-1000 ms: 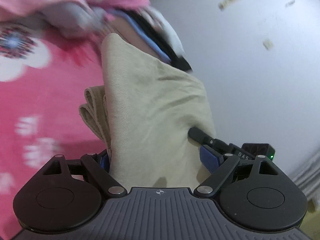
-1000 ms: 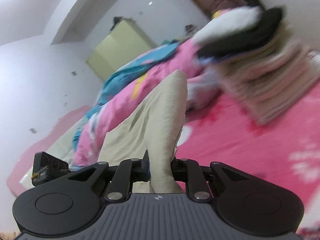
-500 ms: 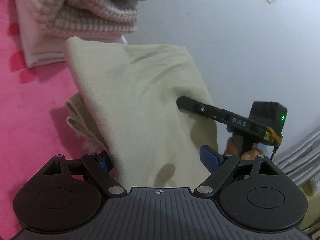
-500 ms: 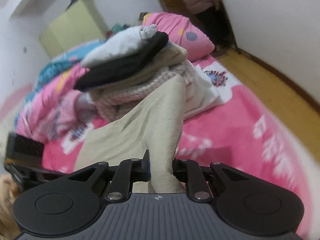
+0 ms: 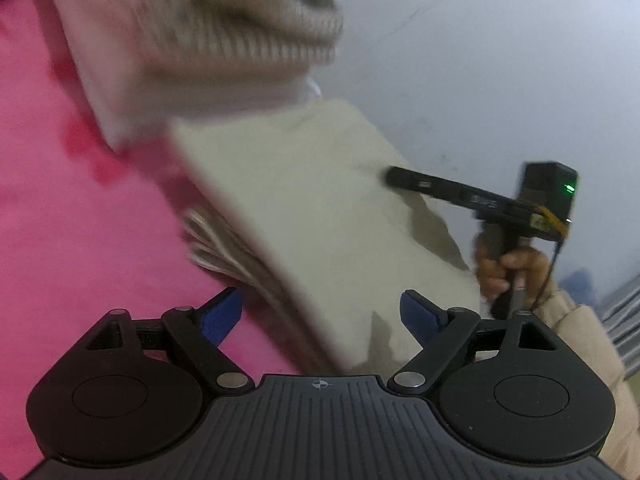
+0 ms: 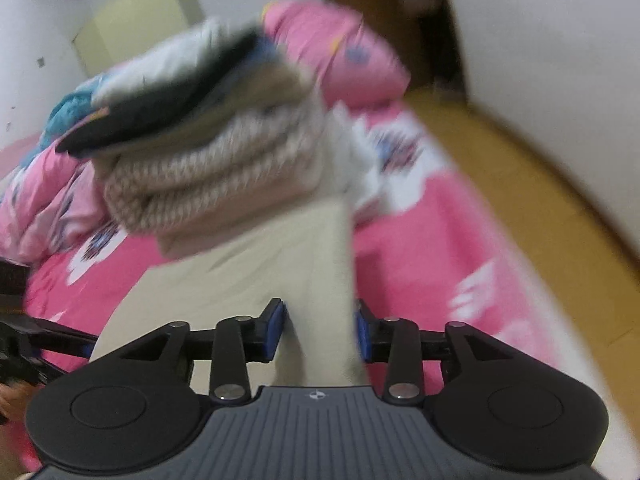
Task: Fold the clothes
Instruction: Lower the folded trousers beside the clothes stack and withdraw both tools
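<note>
- Now we carry a folded beige garment [image 5: 304,208] between both tools, just above the pink bedspread [image 5: 80,216], right in front of a stack of folded clothes [image 6: 208,148].
- Our left tongs [image 5: 320,314] stand apart; the blue pads [image 5: 222,312] sit on either side of the garment's near edge, and we see a gap at the left pad, so no firm grip shows here.
- Our right tongs [image 6: 320,330] are clamped on the garment's right-hand edge, with both pads set against the thick fold of cloth. In the left view the right tool's finger [image 5: 432,186] lies on the cloth's far side.
- As we judge it, the folding of this piece is done: layered edges [image 5: 224,248] show beneath its flat top face, and it reads as a compact rectangle.
- The stack already holds several finished items, among them a knitted sweater [image 6: 212,176] with dark and pale pieces on top.
- What is left, we think, is to lay this garment on or beside the stack and let go. Both views are blurred, so finer detail escapes us.
</note>
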Demonstrator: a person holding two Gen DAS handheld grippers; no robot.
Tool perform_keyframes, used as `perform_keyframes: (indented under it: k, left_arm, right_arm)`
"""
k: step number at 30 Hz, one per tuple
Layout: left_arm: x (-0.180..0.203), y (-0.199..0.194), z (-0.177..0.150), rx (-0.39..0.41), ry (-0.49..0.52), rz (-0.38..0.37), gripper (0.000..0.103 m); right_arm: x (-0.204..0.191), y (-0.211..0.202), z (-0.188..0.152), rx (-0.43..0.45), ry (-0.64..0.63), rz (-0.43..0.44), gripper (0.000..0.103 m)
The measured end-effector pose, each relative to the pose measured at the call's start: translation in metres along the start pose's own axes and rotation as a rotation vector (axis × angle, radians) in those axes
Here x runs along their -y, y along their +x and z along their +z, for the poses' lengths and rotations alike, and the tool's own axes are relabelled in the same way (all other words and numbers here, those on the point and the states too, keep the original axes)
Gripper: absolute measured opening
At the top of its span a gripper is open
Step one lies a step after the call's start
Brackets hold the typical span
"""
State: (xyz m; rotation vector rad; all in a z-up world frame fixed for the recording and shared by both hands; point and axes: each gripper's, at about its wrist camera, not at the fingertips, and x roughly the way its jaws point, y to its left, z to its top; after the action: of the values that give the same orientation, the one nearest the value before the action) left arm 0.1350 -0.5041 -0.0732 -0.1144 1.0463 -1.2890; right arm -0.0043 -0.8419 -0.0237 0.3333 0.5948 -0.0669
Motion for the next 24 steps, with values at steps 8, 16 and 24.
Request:
perform_keyframes:
  k: [8,16,24]
  left_arm:
    - [0.033,-0.009,0.016,0.18,0.263,0.12,0.089]
    - [0.002,0.047,0.005,0.066,0.253,0.21,0.097]
    - [0.037,0.027,-0.012,0.119,0.517,0.242,0.1]
  right_arm:
    - [-0.029,-0.045,-0.016,0.187,-0.079,0.005,0.033]
    - [-0.015,-0.006,-0.075,0.115,0.054,-0.185,0.016]
    - [-0.079,-0.075,-0.12,0.309,0.077,-0.188,0.021]
